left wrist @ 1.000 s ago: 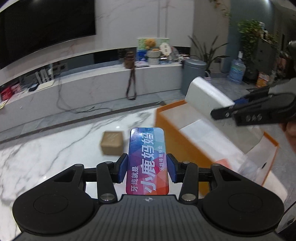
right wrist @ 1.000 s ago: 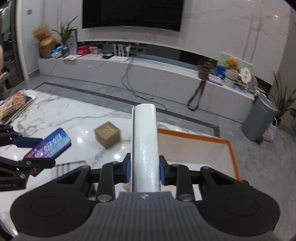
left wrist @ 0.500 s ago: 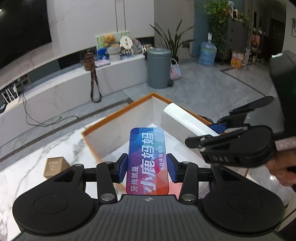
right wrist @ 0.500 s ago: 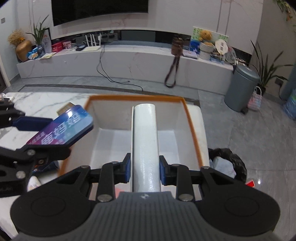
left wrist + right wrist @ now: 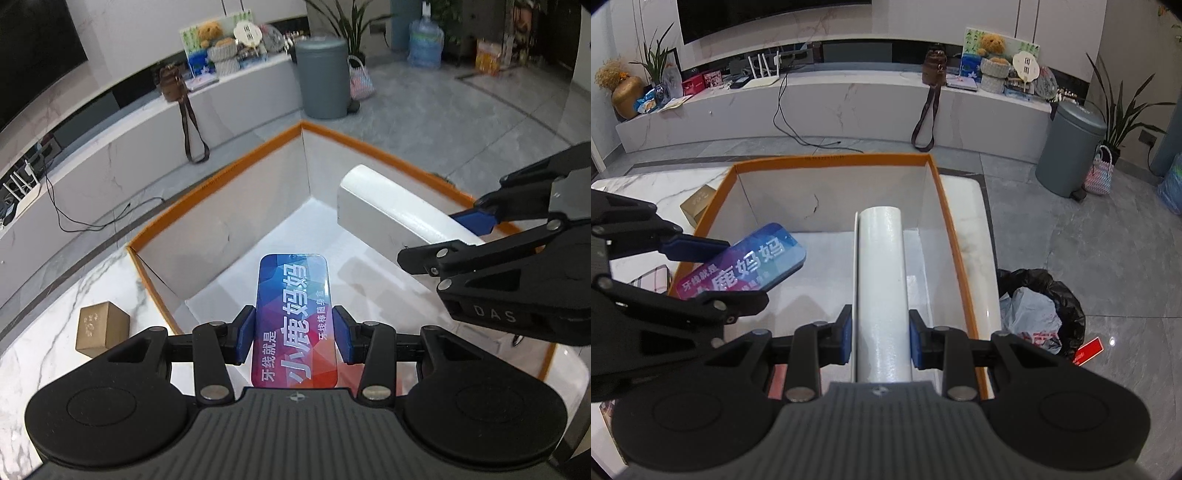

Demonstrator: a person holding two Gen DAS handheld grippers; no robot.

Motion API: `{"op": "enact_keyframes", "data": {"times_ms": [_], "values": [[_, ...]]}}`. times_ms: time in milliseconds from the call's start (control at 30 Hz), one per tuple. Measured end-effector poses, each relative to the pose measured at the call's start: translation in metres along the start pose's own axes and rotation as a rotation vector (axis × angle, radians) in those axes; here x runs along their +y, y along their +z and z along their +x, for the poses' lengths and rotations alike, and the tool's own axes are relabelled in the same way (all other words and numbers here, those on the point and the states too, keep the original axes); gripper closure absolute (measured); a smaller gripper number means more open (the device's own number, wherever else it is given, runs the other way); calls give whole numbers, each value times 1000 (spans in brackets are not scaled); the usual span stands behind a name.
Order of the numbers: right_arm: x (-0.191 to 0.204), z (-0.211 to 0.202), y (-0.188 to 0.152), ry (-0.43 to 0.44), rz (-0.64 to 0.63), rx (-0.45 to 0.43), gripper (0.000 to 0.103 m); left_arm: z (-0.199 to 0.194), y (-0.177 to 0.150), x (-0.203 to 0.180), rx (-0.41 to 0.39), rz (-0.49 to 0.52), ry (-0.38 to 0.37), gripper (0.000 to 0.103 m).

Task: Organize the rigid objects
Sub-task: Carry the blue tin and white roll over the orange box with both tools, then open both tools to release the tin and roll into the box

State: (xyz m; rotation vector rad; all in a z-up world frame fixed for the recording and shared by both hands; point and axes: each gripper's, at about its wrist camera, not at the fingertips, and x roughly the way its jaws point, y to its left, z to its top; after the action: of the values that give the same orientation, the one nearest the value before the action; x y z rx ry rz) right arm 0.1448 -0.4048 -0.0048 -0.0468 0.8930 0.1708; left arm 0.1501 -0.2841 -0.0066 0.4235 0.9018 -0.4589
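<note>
- Marble table (image 5: 44,354), orange-rimmed box (image 5: 221,173) below both grippers.
- Left gripper (image 5: 293,334): clamped on blue tin (image 5: 293,321), over box interior.
- Right gripper (image 5: 881,341): clamped on white tube (image 5: 881,280), projecting forward over box.

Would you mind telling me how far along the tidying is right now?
Nothing shows in the orange-rimmed box yet. In hand: the left claw grips the colourful tin and the right claw the white case, both over the box. Left: releasing them, then the brown carton on the table.
</note>
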Motion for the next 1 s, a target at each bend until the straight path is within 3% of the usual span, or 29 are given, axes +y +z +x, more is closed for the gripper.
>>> {"op": "enact_keyframes", "data": {"times_ms": [367,1000], "values": [[2,30,7,33,17,69,74,26,-2,4,96,-28,7,53],[4,61,15,62,35,121,75,34,5,-4,121,-2,68,49]]}}
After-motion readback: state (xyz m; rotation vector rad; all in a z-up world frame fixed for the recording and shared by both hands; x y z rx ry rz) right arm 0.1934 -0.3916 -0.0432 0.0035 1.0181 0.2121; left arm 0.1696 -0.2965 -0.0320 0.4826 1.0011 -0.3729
